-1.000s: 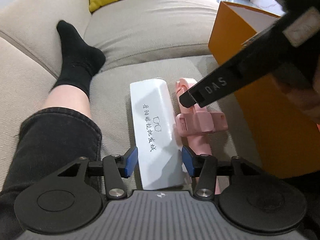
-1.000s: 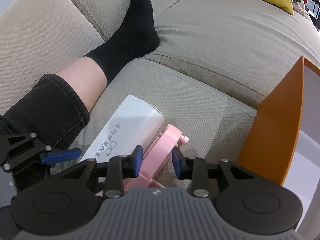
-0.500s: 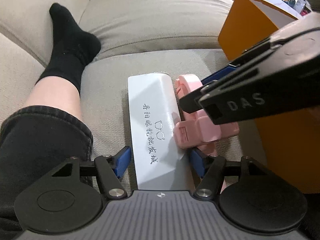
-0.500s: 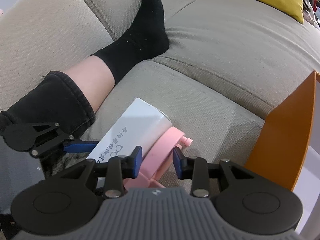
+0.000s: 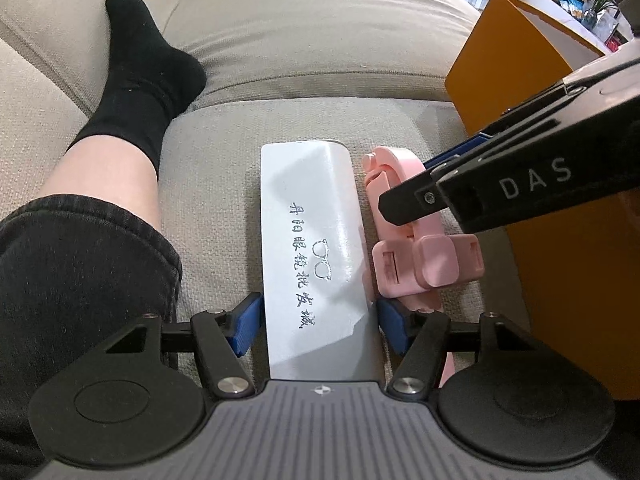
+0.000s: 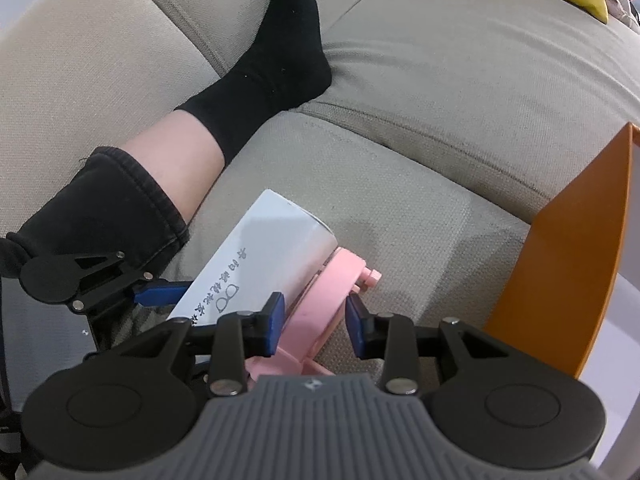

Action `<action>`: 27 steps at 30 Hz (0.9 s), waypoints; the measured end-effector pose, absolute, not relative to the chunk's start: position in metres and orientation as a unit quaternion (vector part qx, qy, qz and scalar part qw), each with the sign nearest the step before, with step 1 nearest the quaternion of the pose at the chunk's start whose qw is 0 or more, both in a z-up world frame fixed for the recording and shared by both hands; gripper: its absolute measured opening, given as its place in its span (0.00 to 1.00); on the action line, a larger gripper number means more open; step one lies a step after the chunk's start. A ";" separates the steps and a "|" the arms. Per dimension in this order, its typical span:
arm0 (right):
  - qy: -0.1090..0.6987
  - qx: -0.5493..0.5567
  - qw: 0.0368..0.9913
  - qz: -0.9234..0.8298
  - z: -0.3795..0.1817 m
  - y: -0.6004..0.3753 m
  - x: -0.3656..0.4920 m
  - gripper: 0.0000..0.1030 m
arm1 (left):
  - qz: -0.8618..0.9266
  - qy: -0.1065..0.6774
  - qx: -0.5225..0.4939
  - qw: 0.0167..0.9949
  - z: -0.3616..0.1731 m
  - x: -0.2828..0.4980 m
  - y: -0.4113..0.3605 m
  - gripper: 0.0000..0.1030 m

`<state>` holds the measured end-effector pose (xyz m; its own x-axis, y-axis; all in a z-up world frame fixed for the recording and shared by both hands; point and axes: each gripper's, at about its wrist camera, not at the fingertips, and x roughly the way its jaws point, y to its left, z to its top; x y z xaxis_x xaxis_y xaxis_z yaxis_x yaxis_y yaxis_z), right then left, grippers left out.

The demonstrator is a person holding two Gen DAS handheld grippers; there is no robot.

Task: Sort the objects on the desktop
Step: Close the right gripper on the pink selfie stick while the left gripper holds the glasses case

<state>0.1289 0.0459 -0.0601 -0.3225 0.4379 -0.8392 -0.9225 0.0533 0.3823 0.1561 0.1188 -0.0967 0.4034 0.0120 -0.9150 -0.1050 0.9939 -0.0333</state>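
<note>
Left wrist view: my left gripper [image 5: 318, 326] straddles the near end of the white case [image 5: 310, 240], which lies flat on the sofa cushion [image 5: 216, 160]. Its jaws are closing, and the blue pads [image 5: 244, 328] stand just beside the case's edges; I cannot see them pressing yet, so I count the case as not gripped. The pink holder [image 5: 408, 236] lies touching the case's right side.

In the right wrist view, my right gripper [image 6: 314, 326] has its fingers either side of the holder's arm. The left pad looks to be against it, but a gap shows at the right pad, so I judge this a loose bracket, not a firm clamp.

The orange box [image 5: 520, 92] stands open to the right, near both things. I cannot see inside it, so I cannot say whether anything is sorted already. As I read it, both pieces are on the cushion, with lifting and placing left to do.
</note>
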 end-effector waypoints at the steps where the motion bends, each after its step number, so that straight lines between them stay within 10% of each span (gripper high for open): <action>1: 0.497 -0.246 0.527 0.644 -0.060 0.046 0.129 0.35 | 0.037 0.546 -0.046 0.836 -0.097 0.156 0.120 0.71; 27: 0.525 -0.255 0.517 0.626 -0.073 0.051 0.127 0.30 | 0.073 0.532 0.000 0.843 -0.096 0.167 0.120 0.67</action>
